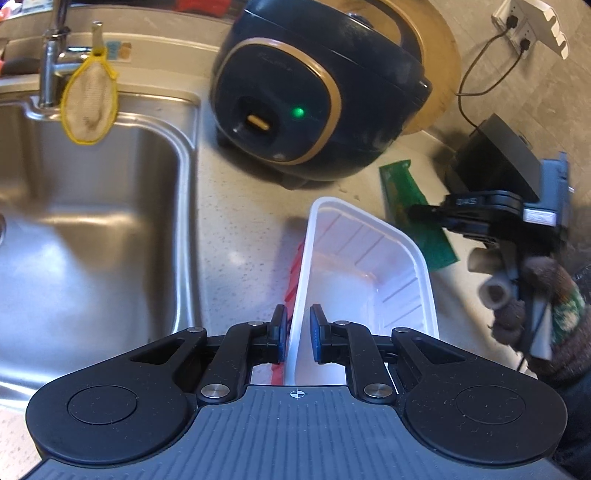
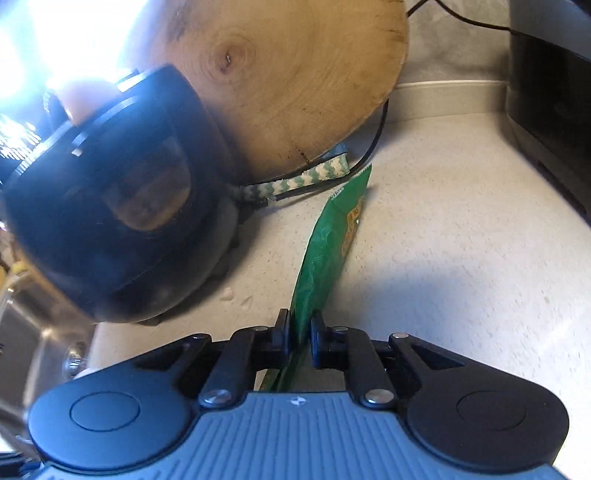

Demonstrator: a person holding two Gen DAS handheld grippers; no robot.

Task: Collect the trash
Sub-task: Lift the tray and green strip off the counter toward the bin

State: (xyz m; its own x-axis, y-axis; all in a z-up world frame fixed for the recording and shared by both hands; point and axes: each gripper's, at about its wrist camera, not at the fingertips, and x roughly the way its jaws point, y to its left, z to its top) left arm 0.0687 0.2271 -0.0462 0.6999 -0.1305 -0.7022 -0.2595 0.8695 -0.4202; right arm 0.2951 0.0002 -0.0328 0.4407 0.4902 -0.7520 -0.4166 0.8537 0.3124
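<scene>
On the pale speckled stone countertop [image 1: 243,206], beside the stainless steel sink basin [image 1: 92,221]: a dark navy rice cooker with gold trim [image 1: 314,92], a green indicator lit on its front, backed by a round wooden chopping board [image 2: 288,74] leaning against the wall.

Item, white translucent plastic food tray [image 1: 365,266]: ribbed inside, tilted, one side wall clamped between the pads of the left gripper [image 1: 298,334], whose jaws stand close together on that thin wall. A red strip shows just behind the tray's left wall; what it is cannot be told.

Item, green printed foil snack wrapper [image 2: 325,251]: long and flat, pinched at its near end in the right gripper [image 2: 300,334], jaws drawn tight on it; the far end reaches toward the foot of the chopping board. In the left wrist view the same wrapper lies to the right of the tray, near the cooker's base.

Item, yellow-rimmed mesh strainer [image 1: 90,105]: hanging from the chrome tap [image 1: 51,59] over the sink.

Item, black power cable [image 1: 476,70]: running to a white wall socket [image 1: 517,26].
</scene>
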